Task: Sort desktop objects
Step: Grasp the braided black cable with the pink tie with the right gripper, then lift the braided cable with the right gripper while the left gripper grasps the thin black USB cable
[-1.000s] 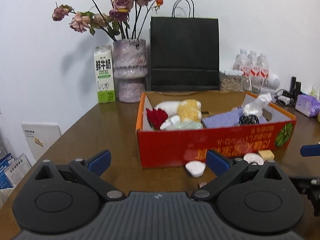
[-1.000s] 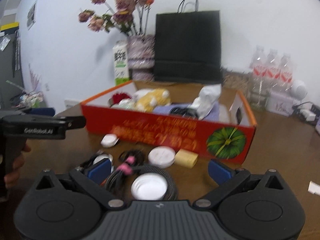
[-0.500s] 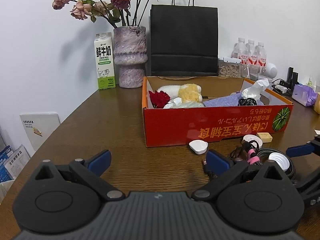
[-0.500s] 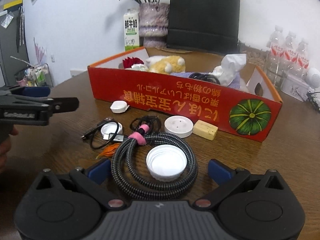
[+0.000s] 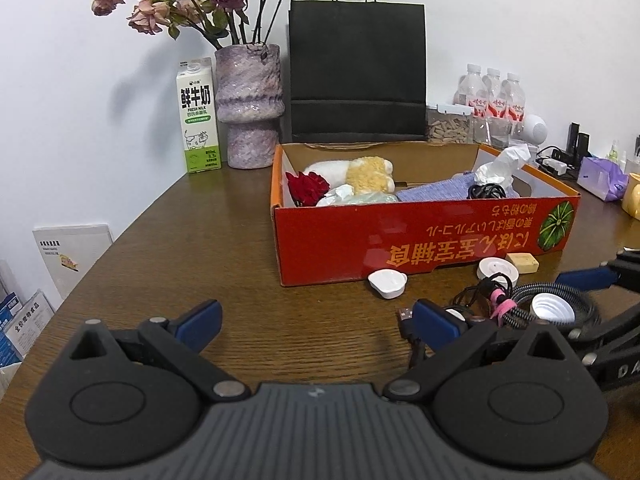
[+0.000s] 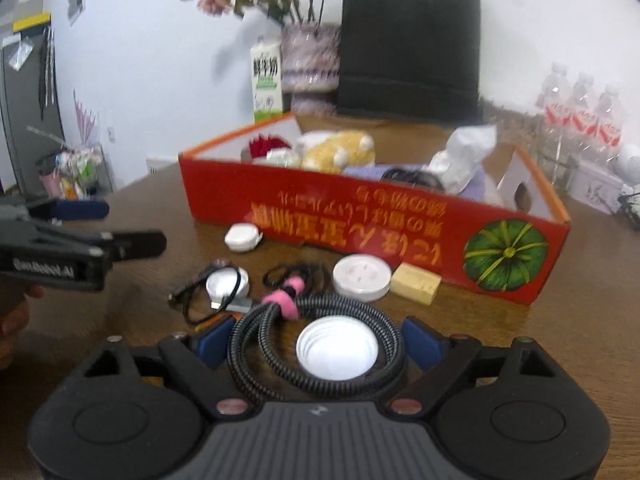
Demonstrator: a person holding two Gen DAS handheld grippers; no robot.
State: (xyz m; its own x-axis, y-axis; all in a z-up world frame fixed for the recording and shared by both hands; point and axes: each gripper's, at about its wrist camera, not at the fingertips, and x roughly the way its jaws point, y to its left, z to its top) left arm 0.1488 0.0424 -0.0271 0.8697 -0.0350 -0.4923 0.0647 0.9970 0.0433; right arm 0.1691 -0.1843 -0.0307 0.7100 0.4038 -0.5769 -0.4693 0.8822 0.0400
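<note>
Your right gripper [image 6: 320,344] straddles the coiled braided cable [image 6: 316,340] at lower centre of the right wrist view, a white cap [image 6: 337,353] lying inside the coil; its jaws have just been closing, the pads beside the coil, contact not clear. Above sit a white round disc [image 6: 361,277], a tan block [image 6: 415,288] and the red box [image 6: 360,220], filled with soft items. Your left gripper [image 5: 316,320] stands wide and empty over bare table [image 5: 200,240] at lower centre of its view.
</note>
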